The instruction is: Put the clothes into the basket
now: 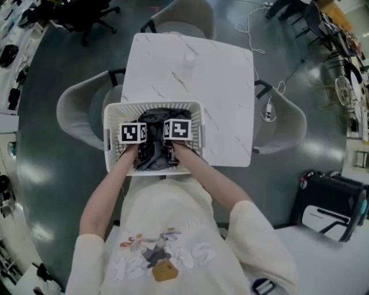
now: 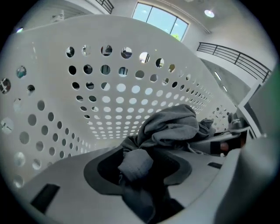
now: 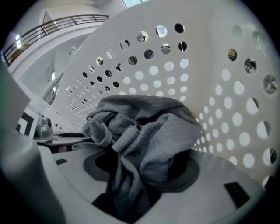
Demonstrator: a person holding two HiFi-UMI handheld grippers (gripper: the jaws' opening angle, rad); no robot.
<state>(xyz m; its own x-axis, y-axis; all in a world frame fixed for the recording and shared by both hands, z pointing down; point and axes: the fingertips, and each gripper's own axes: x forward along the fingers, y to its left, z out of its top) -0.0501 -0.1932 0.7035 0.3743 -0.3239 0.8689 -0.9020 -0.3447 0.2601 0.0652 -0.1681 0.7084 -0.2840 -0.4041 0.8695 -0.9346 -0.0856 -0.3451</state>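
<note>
A white perforated basket [image 1: 112,124] stands at the near edge of the table, with a crumpled dark grey garment [image 1: 154,151] inside it. Both grippers reach down into the basket side by side, the left gripper [image 1: 140,154] and the right gripper [image 1: 169,151] at the garment. In the left gripper view a fold of the garment [image 2: 170,124] lies loose in the gap of the left gripper [image 2: 140,175], whose jaws stand apart. In the right gripper view the garment [image 3: 144,127] bunches over and between the parted jaws of the right gripper [image 3: 140,183]. The basket wall [image 3: 210,87] rises close behind.
The basket sits on a white marble-patterned table [image 1: 196,75]. Grey chairs stand at the left [image 1: 78,112], the right [image 1: 288,124] and the far side [image 1: 184,17]. A black case [image 1: 328,207] lies on the floor at the right.
</note>
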